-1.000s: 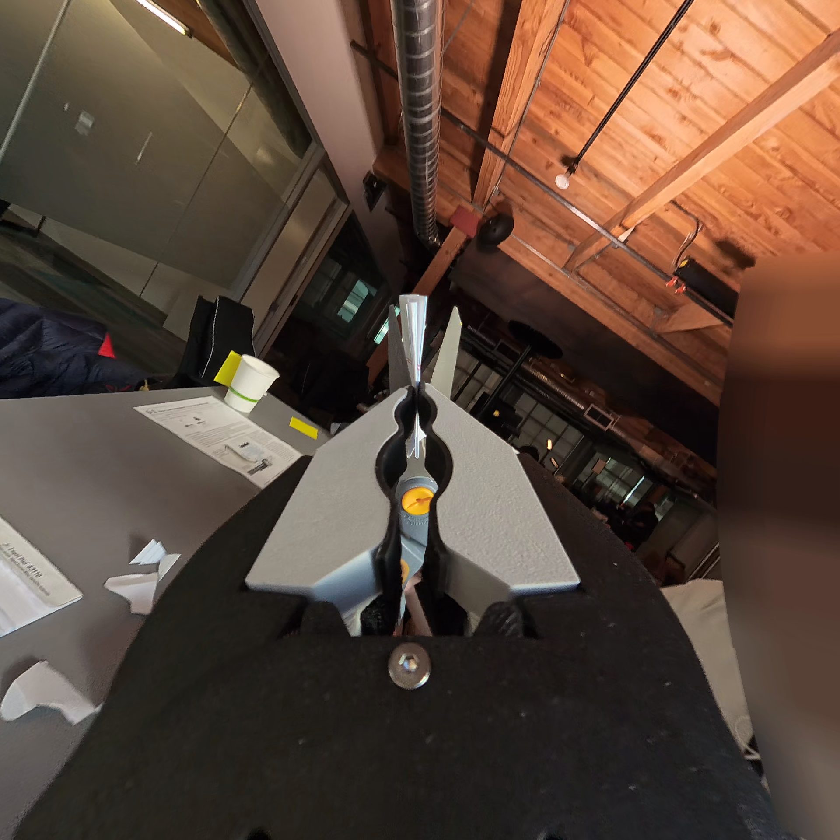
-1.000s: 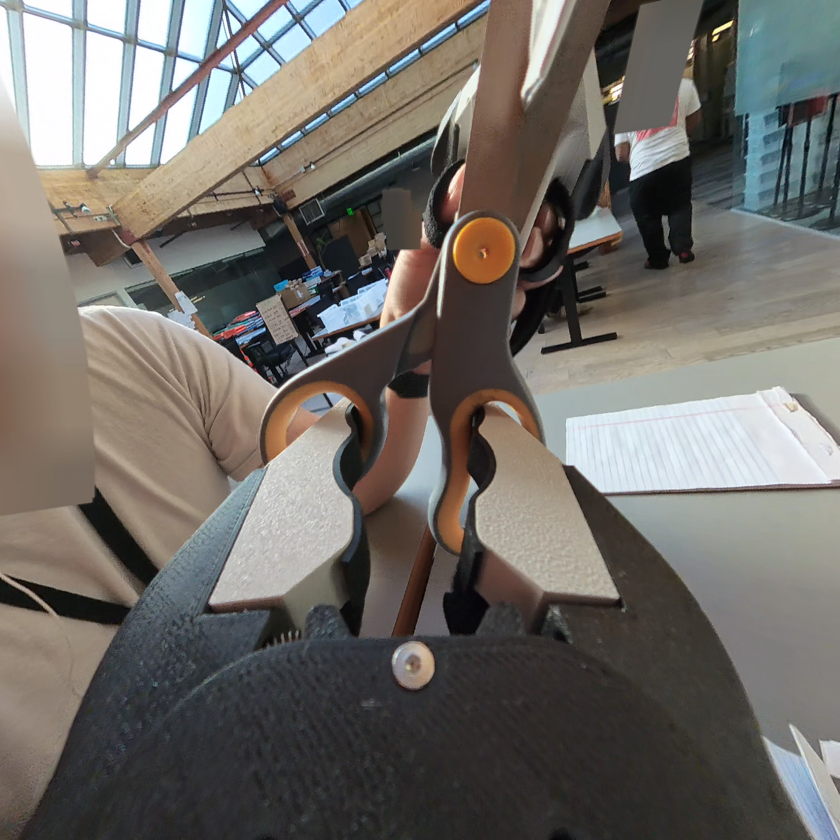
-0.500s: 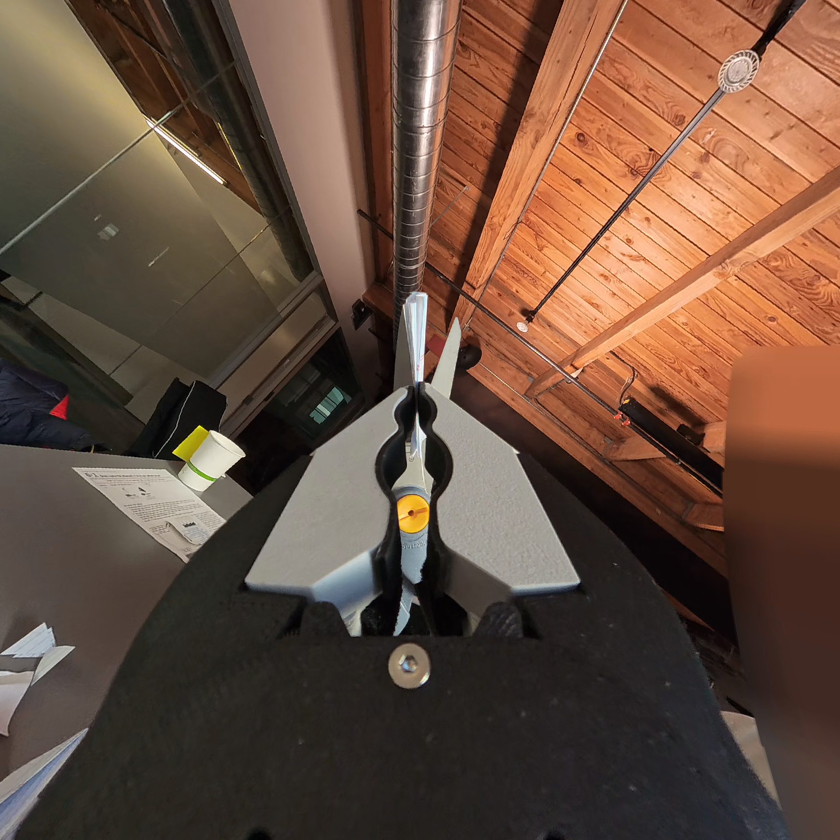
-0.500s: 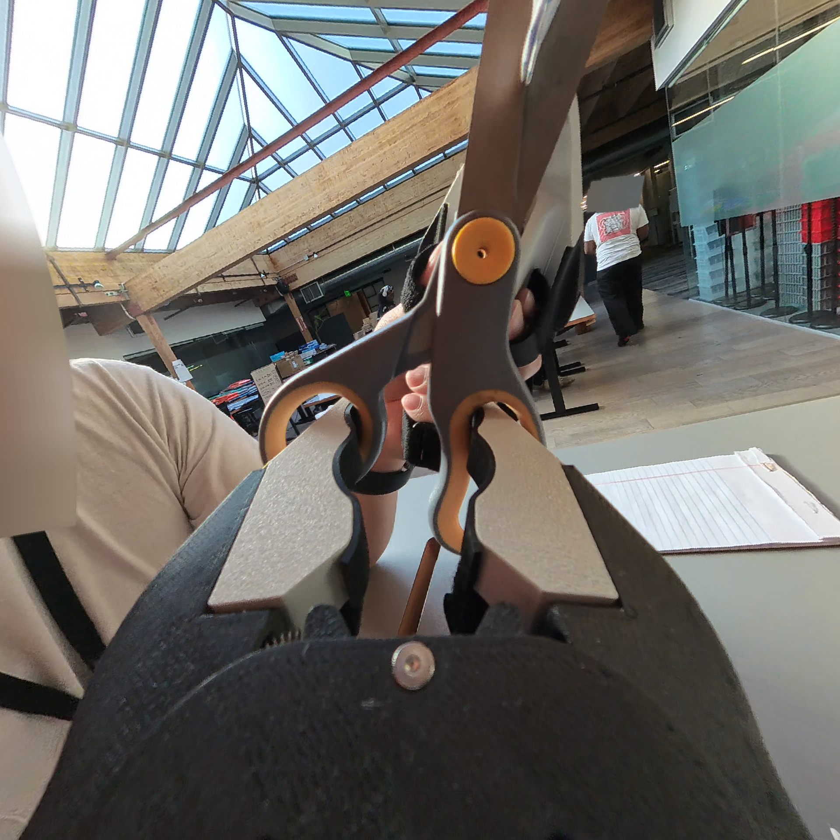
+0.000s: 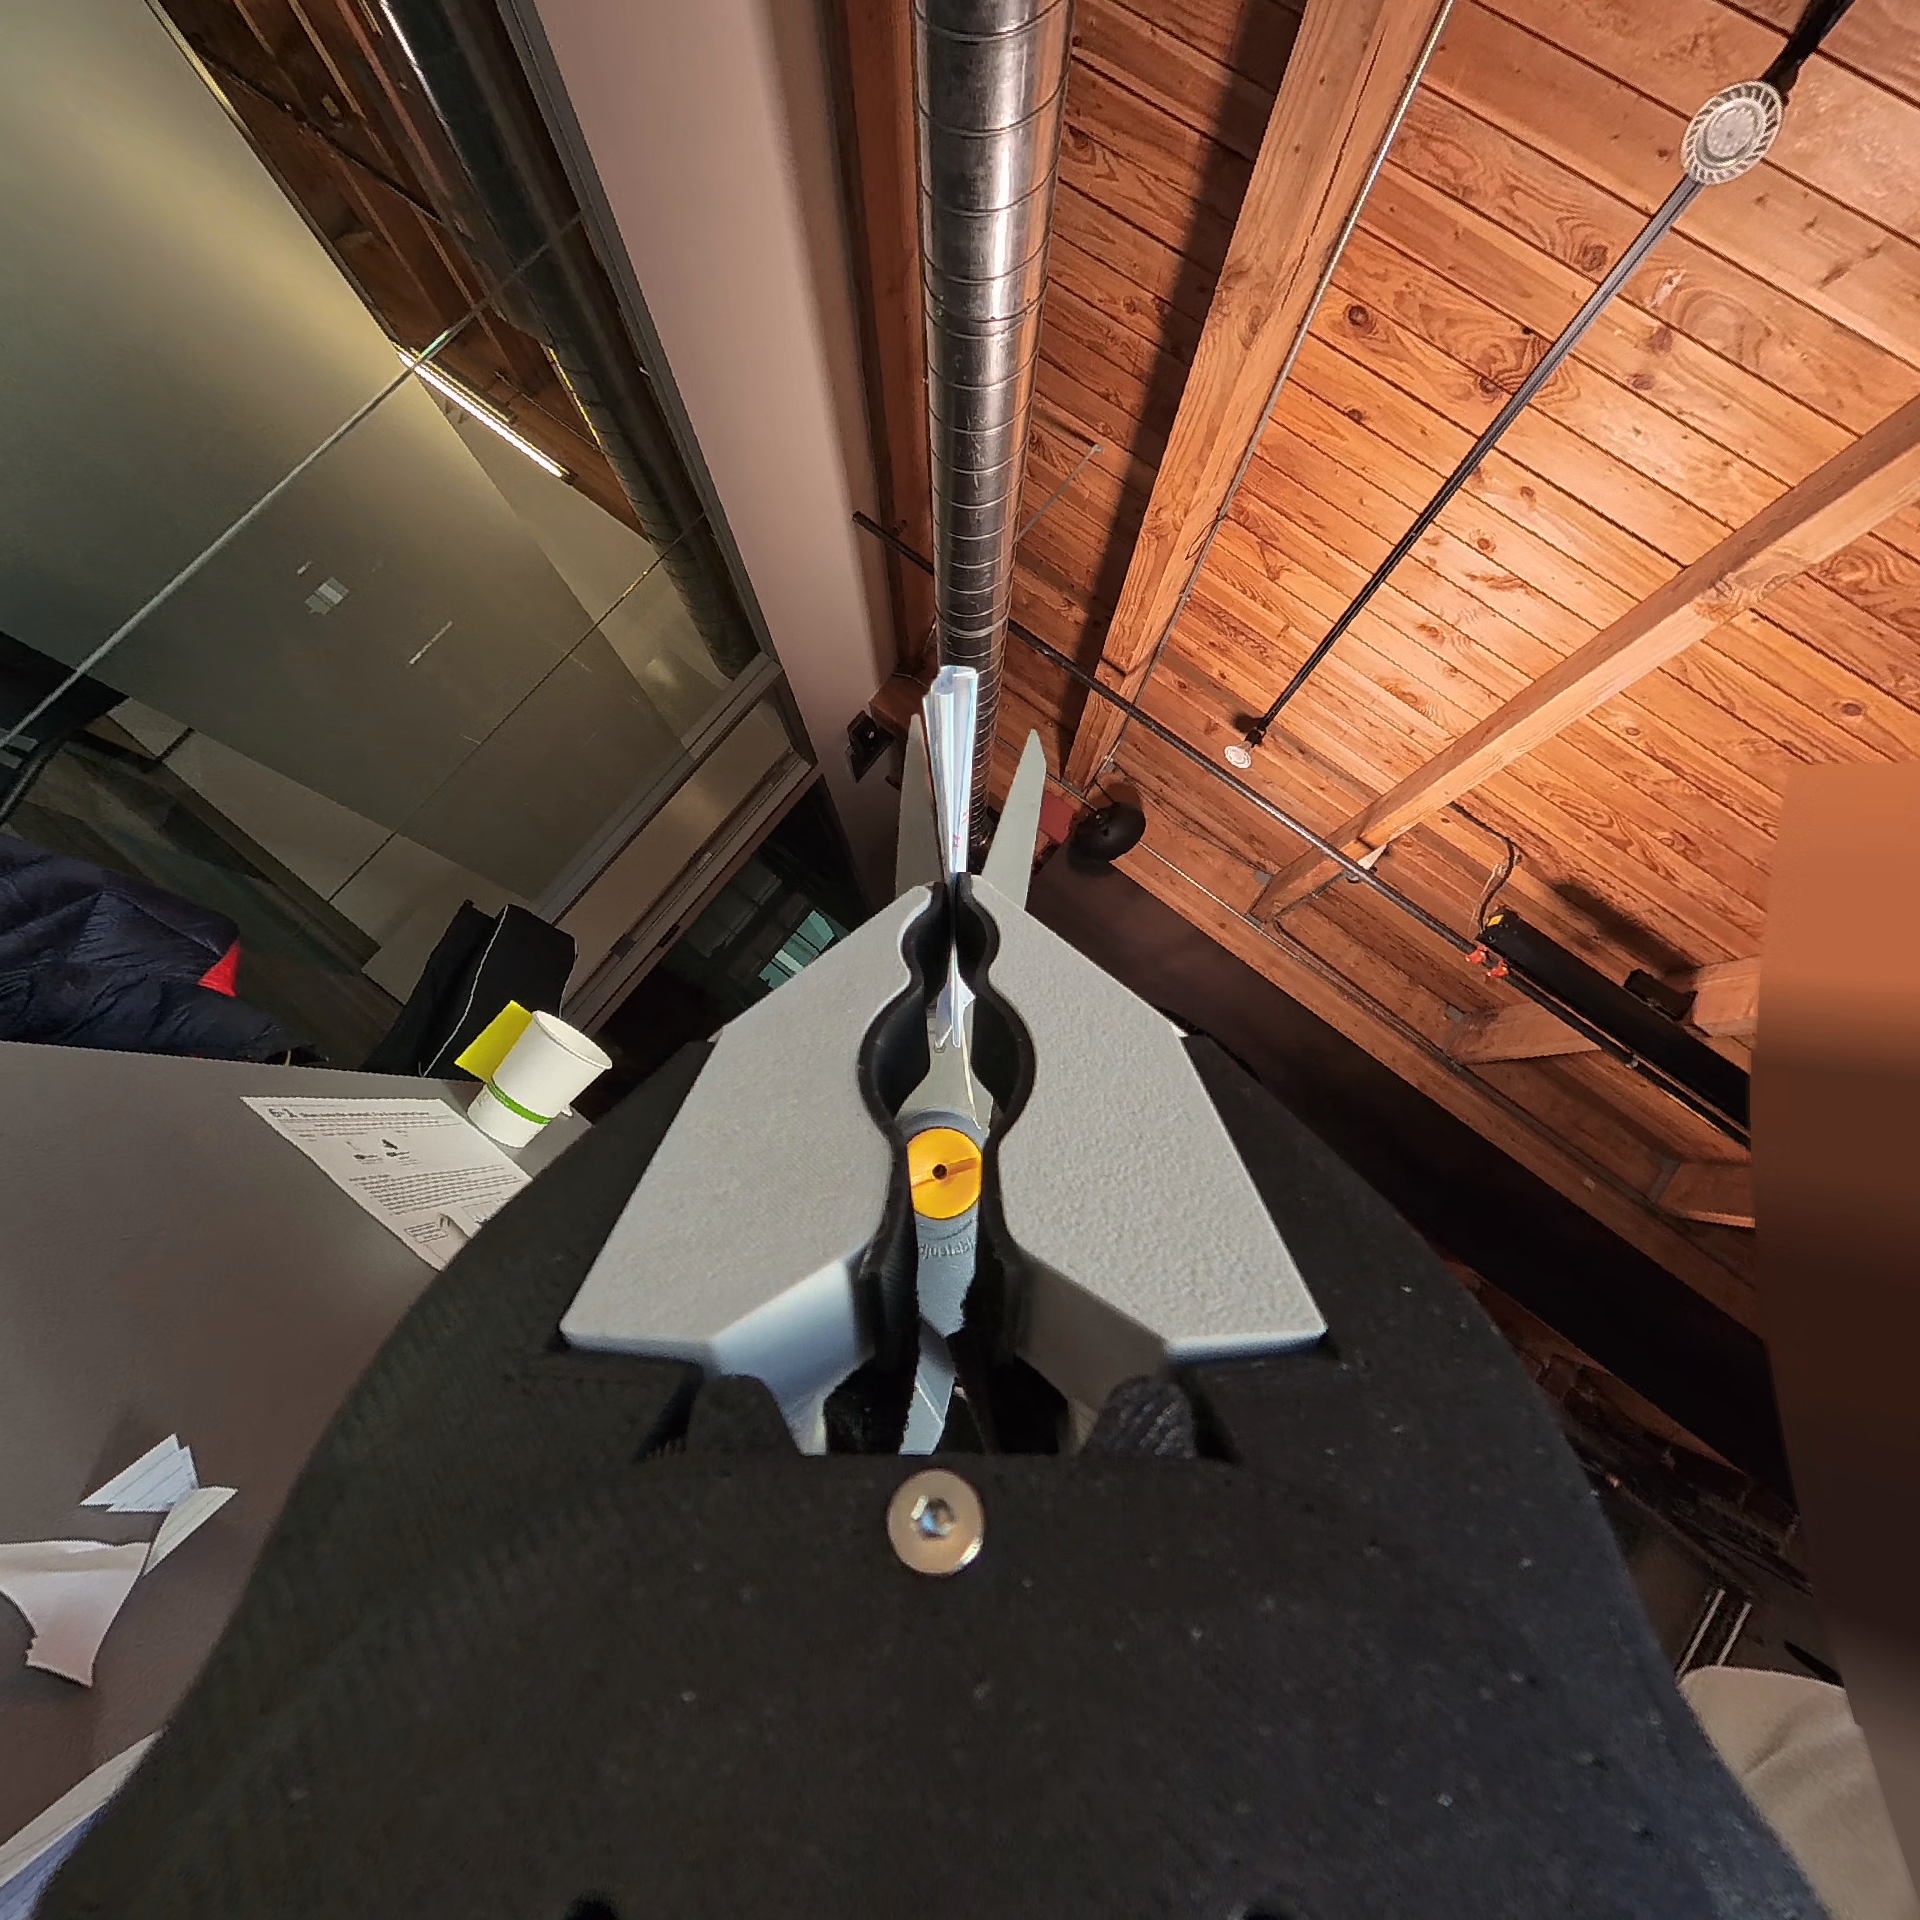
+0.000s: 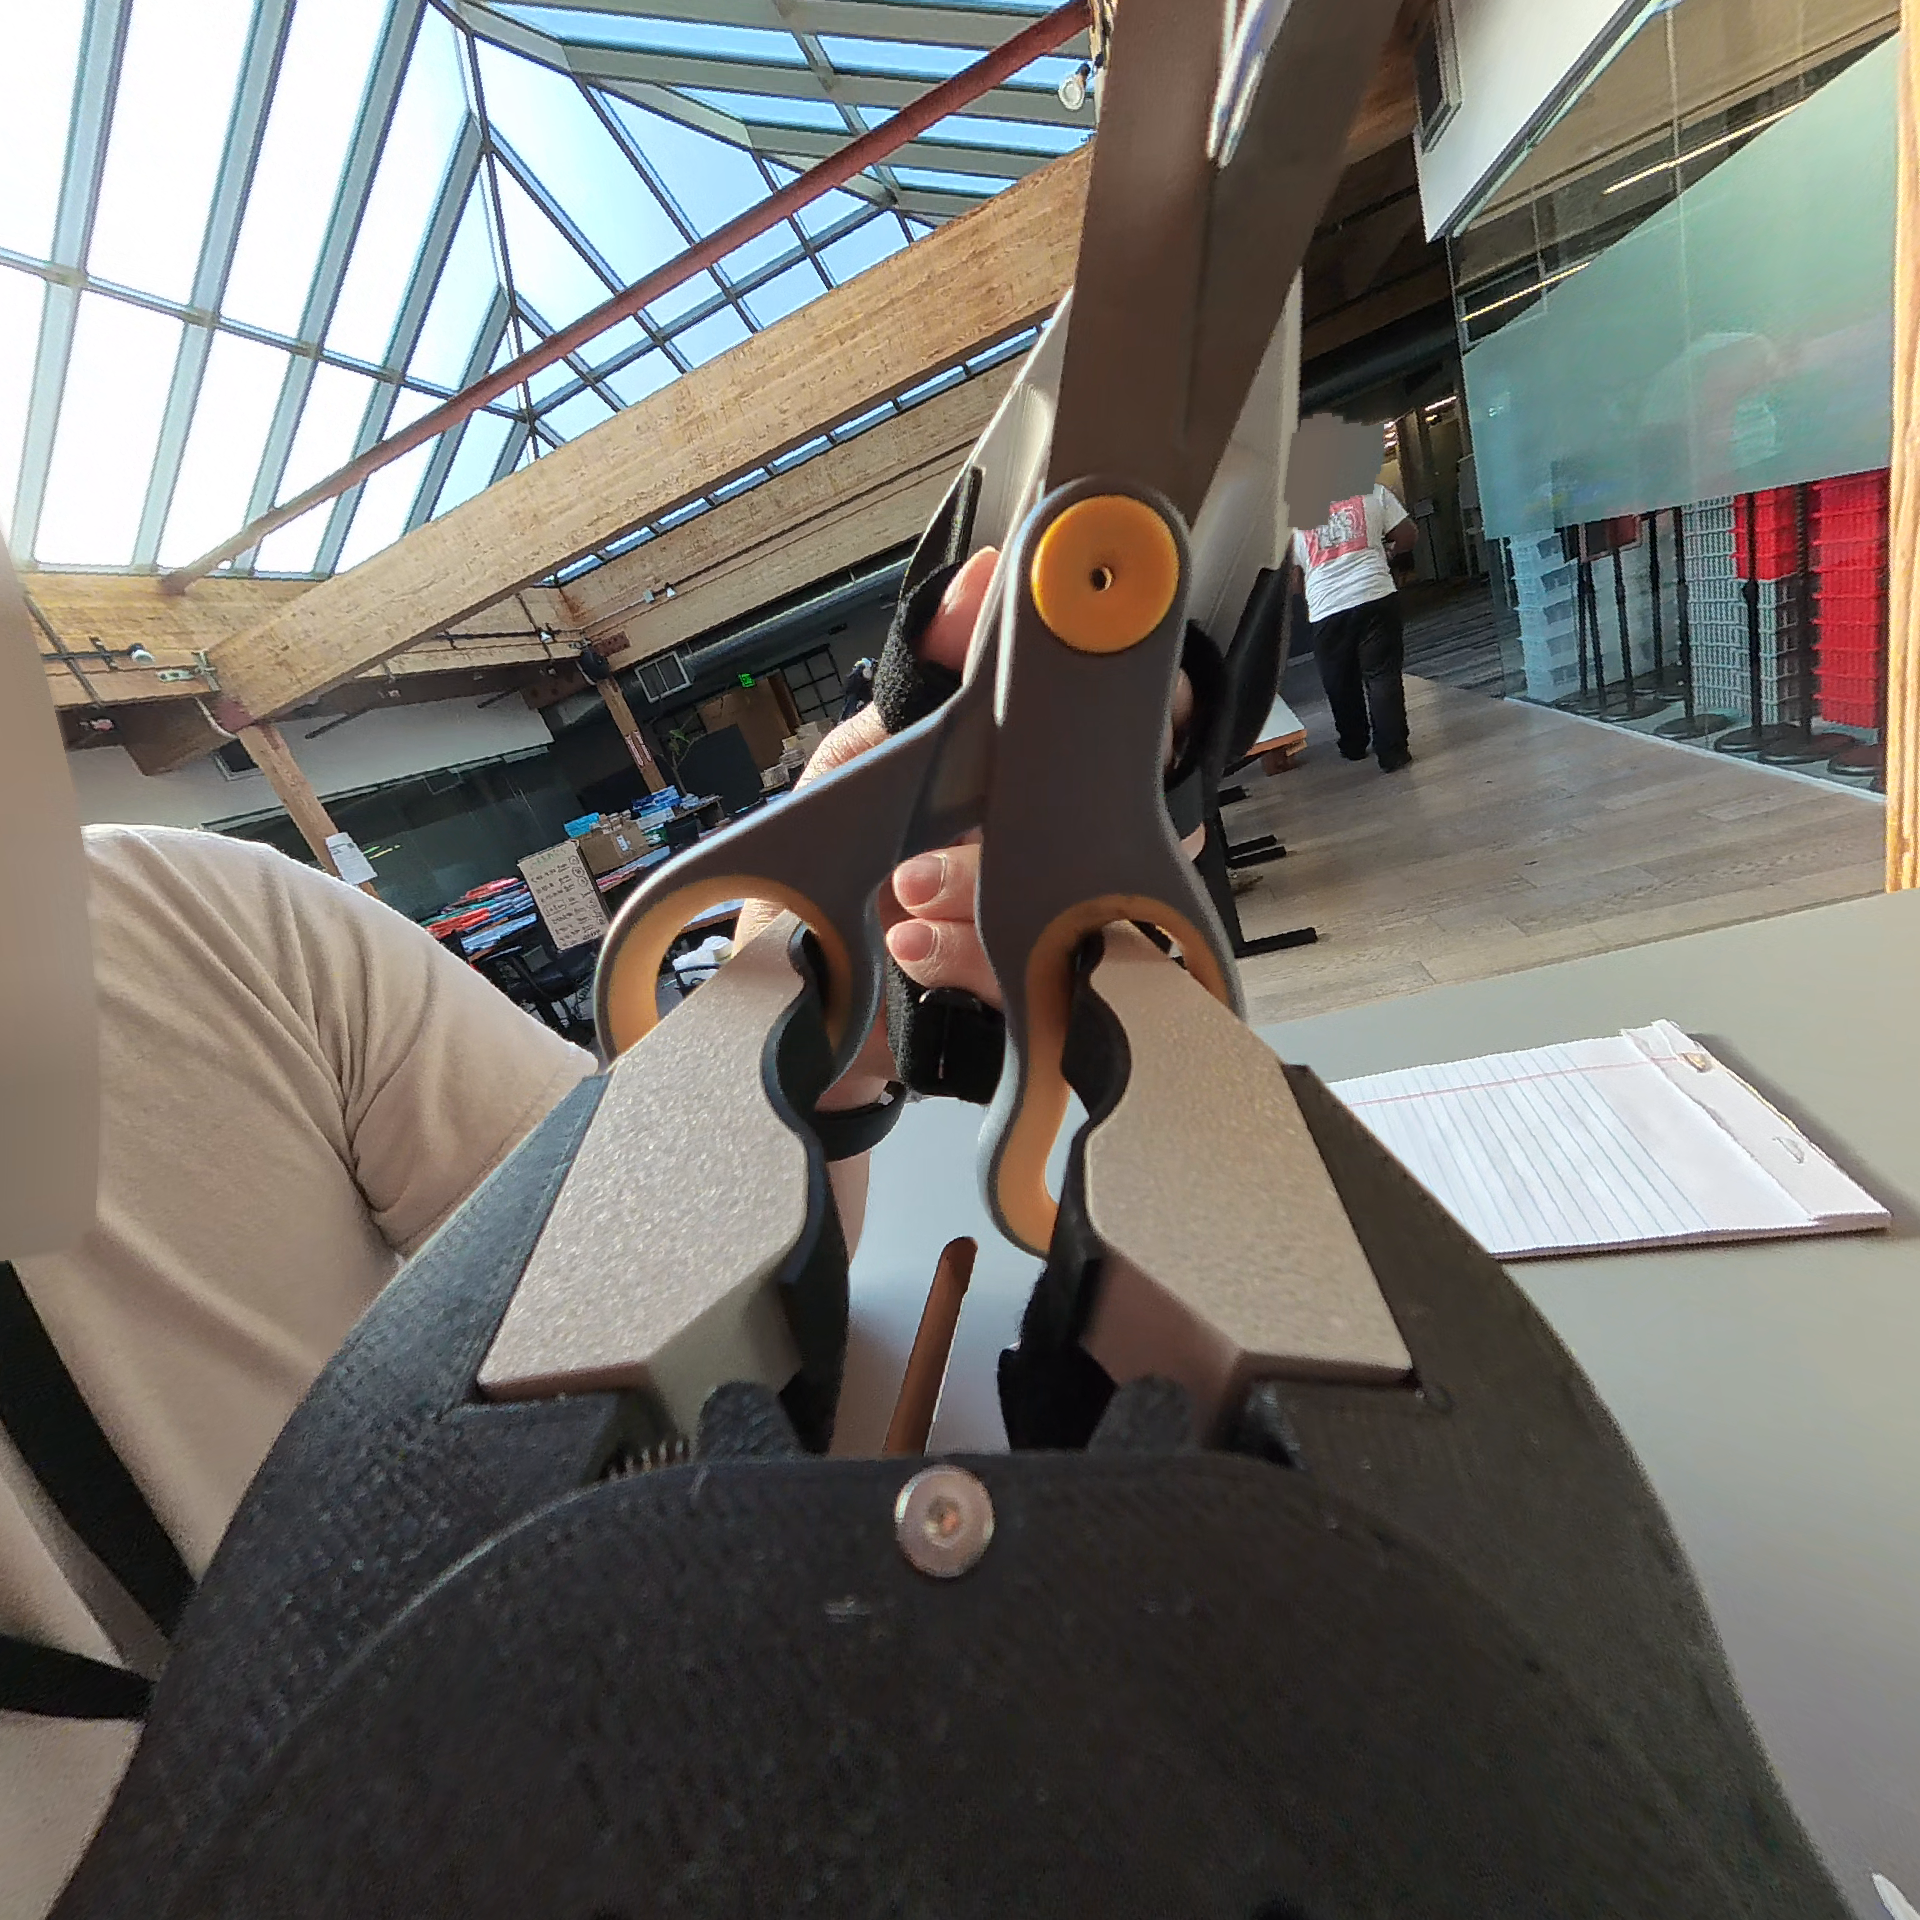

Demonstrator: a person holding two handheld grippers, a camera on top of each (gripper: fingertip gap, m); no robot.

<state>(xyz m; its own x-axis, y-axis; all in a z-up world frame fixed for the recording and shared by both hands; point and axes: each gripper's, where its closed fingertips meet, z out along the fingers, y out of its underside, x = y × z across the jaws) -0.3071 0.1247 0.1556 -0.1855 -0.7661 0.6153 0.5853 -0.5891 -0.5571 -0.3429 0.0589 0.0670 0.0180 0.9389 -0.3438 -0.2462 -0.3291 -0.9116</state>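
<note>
1. The grey worktop (image 5: 156, 1247) lies at 8 o'clock in your left view. On it are a printed sheet (image 5: 384, 1164), a paper cup (image 5: 535, 1075) just beyond the sheet, and paper scraps (image 5: 83, 1600) near the edge.
2. Overhead is a plank ceiling (image 5: 1455, 416), with a metal duct (image 5: 987, 312) running to 12 o'clock. A glass wall (image 5: 260, 520) stands at 10 o'clock.
3. Your right view shows a skylight (image 6: 312, 260) at 11 o'clock, a lined pad (image 6: 1590, 1143) on the worktop at 3 o'clock, and a person (image 6: 1351, 623) walking off at 2 o'clock.
4. Your left claw (image 5: 951, 894) is clenched on a folded paper (image 5: 951, 748), which stands up between the parted blades of the scissors (image 5: 940, 1169).
5. Your right claw (image 6: 951, 935) is spread, with one finger through each handle loop of the scissors.
6. Compared with a second ago, your left view has tipped upward, showing more ceiling and less worktop. The right view shows more skylight. The handles are spread as before and the paper is still clamped.
</note>
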